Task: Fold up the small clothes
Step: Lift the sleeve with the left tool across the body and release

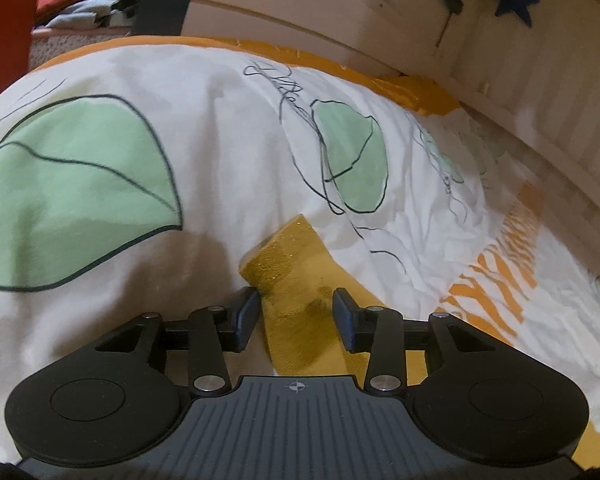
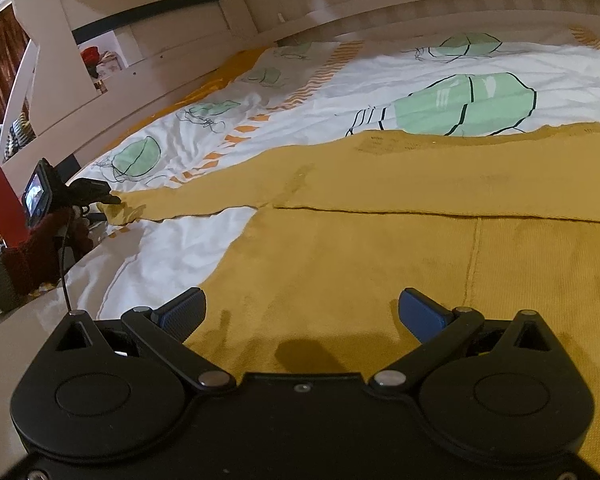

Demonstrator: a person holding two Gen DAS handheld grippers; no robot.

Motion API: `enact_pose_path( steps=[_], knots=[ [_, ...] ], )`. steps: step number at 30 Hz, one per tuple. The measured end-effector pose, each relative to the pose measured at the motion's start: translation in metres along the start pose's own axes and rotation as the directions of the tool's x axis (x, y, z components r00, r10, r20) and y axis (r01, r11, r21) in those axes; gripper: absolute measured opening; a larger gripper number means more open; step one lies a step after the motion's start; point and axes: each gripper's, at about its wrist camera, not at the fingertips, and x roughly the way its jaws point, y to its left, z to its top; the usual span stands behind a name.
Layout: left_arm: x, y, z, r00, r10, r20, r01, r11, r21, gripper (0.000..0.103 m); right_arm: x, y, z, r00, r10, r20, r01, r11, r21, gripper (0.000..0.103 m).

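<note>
**Mustard garment spread on bed; both tools parted, neither clamped**

Landmark: the mustard-yellow garment [image 2: 360,248], lying flat on the white duvet [image 2: 284,92] printed with green shapes and orange stripes.

Garment: the body panel is spread across the duvet with one fold edge running crosswise over it. A sleeve [image 2: 204,196] extends away from the body to the left of the right wrist view and lies flat on the duvet. Its cuff end [image 1: 296,276] appears in the left wrist view, lying on the duvet.

Left tool [image 1: 296,316]: positioned at the sleeve's cuff end. Its jaws are partly open, one pad on each side of the sleeve fabric, which passes between them. The pads are not closed on the cloth. In the right wrist view the same tool [image 2: 96,196] is seen at the far tip of the sleeve.

Right tool [image 2: 302,316]: low over the near part of the garment's body panel. Its jaws are spread wide with nothing between them; whether the fingertips touch the fabric cannot be determined.

Surroundings: a white bed frame [image 2: 148,60] stands beyond the garment.
</note>
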Motion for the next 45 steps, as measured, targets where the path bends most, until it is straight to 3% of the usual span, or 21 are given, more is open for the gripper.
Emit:
enact_pose_path(
  steps=[3,9,14,18,23,28,32,34,39,45],
  knots=[
    [0.0,-0.011,0.0,1.0,-0.009,0.0,0.009,0.998,0.069,0.006,0.0,-0.001,0.0,1.0,-0.004,-0.003,0.004,1.0,0.005,0.102],
    [-0.03,-0.037,0.008,0.993,-0.112,0.023,0.11,0.99,0.086,0.006,-0.003,-0.006,0.006,0.999,-0.035,-0.006,0.035,0.999,0.017,0.102],
    [-0.08,-0.086,0.022,0.963,-0.265,0.043,0.256,0.956,0.144,0.006,-0.014,-0.017,0.016,0.995,-0.105,0.005,0.104,0.994,0.027,0.102],
    [-0.128,-0.142,0.027,0.912,-0.409,0.034,0.396,0.898,0.19,0.006,-0.024,-0.033,0.024,0.984,-0.176,0.001,0.176,0.983,0.055,0.102],
    [-0.18,-0.217,0.014,0.824,-0.567,-0.021,0.554,0.796,0.243,0.006,-0.044,-0.057,0.034,0.965,-0.262,-0.013,0.262,0.96,0.103,0.102],
    [-0.218,-0.296,-0.026,0.724,-0.68,-0.116,0.681,0.678,0.276,0.006,-0.069,-0.079,0.043,0.947,-0.321,-0.001,0.316,0.933,0.17,0.102],
    [-0.241,-0.337,-0.073,0.666,-0.717,-0.205,0.743,0.614,0.267,0.006,-0.088,-0.097,0.05,0.937,-0.35,0.025,0.334,0.913,0.235,0.102],
    [-0.247,-0.353,-0.098,0.647,-0.72,-0.251,0.762,0.595,0.257,0.006,-0.096,-0.106,0.053,0.928,-0.37,0.038,0.348,0.901,0.26,0.102],
    [-0.242,-0.38,-0.155,0.617,-0.698,-0.363,0.786,0.567,0.246,0.006,-0.108,-0.125,0.06,0.914,-0.404,0.044,0.37,0.872,0.32,0.102],
    [-0.234,-0.401,-0.199,0.583,-0.662,-0.47,0.81,0.521,0.271,0.012,-0.109,-0.14,0.061,0.904,-0.428,0.023,0.393,0.849,0.354,0.102]
  ],
)
